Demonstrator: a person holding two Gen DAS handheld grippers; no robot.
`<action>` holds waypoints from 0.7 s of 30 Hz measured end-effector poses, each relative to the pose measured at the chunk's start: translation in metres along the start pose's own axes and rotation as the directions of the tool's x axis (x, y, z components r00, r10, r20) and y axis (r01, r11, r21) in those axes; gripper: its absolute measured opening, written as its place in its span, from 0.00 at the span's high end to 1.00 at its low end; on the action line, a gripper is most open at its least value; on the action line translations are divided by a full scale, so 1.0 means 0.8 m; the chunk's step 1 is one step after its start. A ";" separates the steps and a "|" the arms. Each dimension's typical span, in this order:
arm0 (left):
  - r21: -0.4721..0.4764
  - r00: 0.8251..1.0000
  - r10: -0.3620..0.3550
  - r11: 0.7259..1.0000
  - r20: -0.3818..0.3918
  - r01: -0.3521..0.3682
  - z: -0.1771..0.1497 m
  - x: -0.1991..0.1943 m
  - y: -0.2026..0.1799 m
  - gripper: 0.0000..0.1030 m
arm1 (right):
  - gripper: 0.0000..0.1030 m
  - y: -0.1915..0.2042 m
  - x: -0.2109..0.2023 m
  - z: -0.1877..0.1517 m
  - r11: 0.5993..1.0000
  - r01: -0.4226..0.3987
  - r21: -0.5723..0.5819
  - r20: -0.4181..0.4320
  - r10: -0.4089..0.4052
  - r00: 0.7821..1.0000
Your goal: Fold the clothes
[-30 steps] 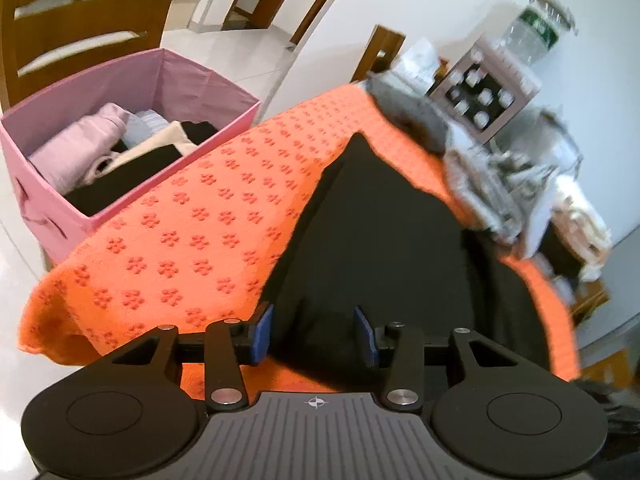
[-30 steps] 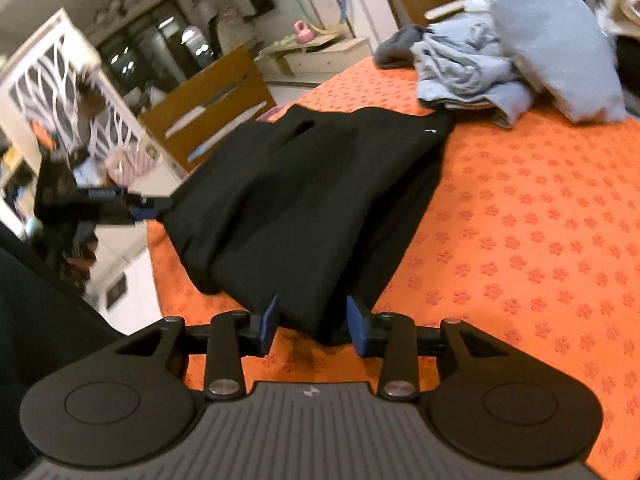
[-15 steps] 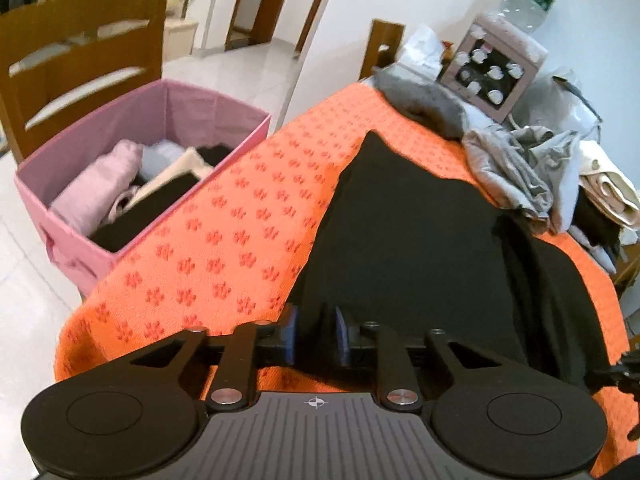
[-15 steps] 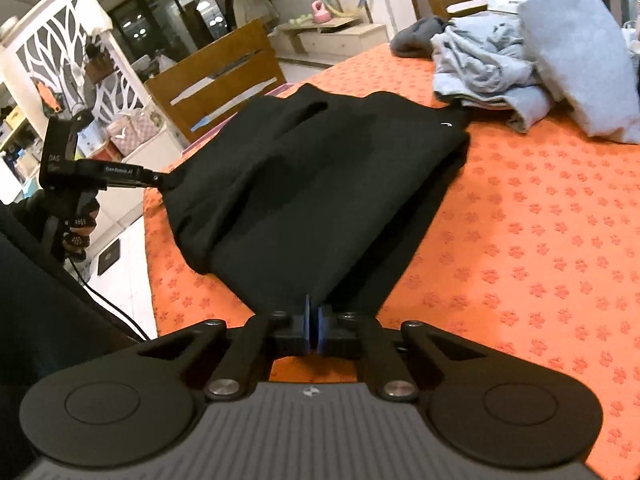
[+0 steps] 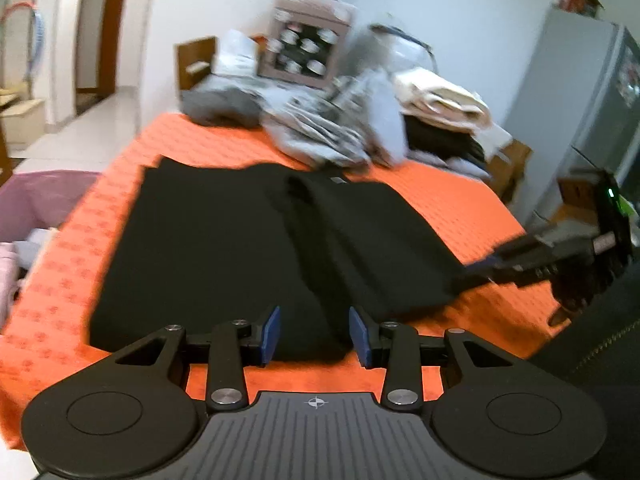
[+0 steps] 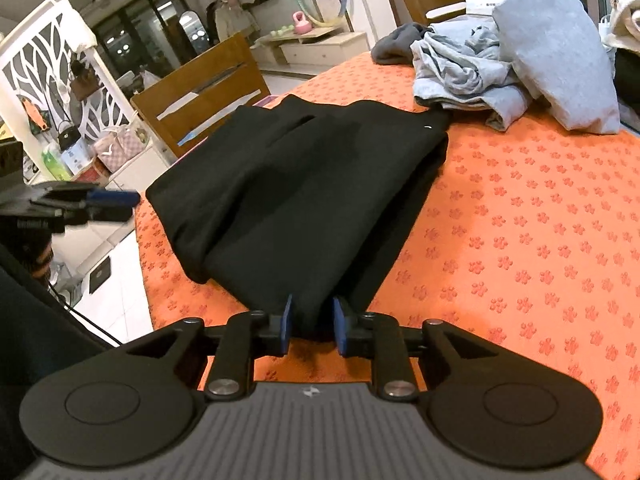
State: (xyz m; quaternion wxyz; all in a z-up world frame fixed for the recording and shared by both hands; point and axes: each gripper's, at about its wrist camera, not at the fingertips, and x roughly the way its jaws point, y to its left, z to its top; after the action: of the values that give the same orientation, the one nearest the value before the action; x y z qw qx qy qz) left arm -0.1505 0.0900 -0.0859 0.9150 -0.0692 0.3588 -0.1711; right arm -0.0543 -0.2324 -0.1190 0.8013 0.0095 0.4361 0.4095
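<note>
A black garment (image 5: pixel 248 248) lies flat on the orange paw-print cloth (image 5: pixel 440 196) over the table; it also shows in the right wrist view (image 6: pixel 312 184). My left gripper (image 5: pixel 313 334) is open at the garment's near edge, the cloth lying between its blue pads. My right gripper (image 6: pixel 311 322) is partly open with the garment's near corner bunched between its pads. The right gripper also shows at the right in the left wrist view (image 5: pixel 484 266), at the garment's corner. The left gripper shows at the left in the right wrist view (image 6: pixel 116 199), just off the garment.
A pile of grey and cream clothes (image 5: pixel 360 128) lies at the far end of the table, also in the right wrist view (image 6: pixel 520 52). A pink bin (image 5: pixel 36 208) stands left of the table. A wooden chair (image 6: pixel 204 92) stands beyond the far side.
Both grippers were shut on the garment's near edge half a second ago and have since opened. The left wrist view has swung to the right. The garment now lies flatter.
</note>
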 end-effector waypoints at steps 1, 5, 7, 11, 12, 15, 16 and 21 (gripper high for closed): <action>0.005 1.000 -0.010 1.000 -0.014 0.010 -0.004 0.006 -0.004 0.60 | 0.75 0.001 0.000 -0.002 1.000 -0.004 0.000 -0.001 0.004 1.000; 0.014 0.997 -0.047 0.999 -0.059 0.047 -0.010 0.028 -0.022 0.57 | 0.74 0.005 0.002 -0.006 1.000 -0.007 0.002 0.004 0.007 1.000; 0.018 0.996 -0.045 0.999 -0.076 0.046 -0.012 0.042 -0.029 0.56 | 0.74 0.004 0.005 -0.008 1.000 -0.008 0.010 0.007 0.008 1.000; 0.028 0.996 0.005 1.000 -0.087 -0.003 -0.014 0.065 -0.039 0.56 | 0.73 0.002 0.012 -0.010 1.000 -0.014 0.024 0.012 0.013 1.000; 0.037 0.996 0.025 0.999 -0.088 -0.021 -0.015 0.068 -0.041 0.56 | 0.73 0.002 0.014 -0.011 1.000 -0.013 0.023 0.012 0.013 1.000; 0.063 0.992 0.082 0.995 -0.091 -0.077 -0.016 0.077 -0.048 0.62 | 0.79 0.004 0.016 -0.012 1.000 -0.008 0.016 0.017 0.007 1.000; 0.069 0.991 0.098 0.993 -0.089 -0.092 -0.016 0.077 -0.048 0.69 | 0.86 0.005 0.016 -0.012 1.000 -0.003 0.016 0.022 0.003 1.000; 0.066 0.983 0.166 0.985 -0.080 -0.161 -0.015 0.070 -0.040 0.93 | 0.93 0.006 0.005 -0.006 1.000 0.011 0.019 0.061 -0.012 0.998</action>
State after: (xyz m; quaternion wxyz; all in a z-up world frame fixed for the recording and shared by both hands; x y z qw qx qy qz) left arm -0.1292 0.0399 -0.1223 0.9115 -0.0051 0.3967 -0.1085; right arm -0.0594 -0.2287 -0.1229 0.8165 0.0269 0.4152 0.4002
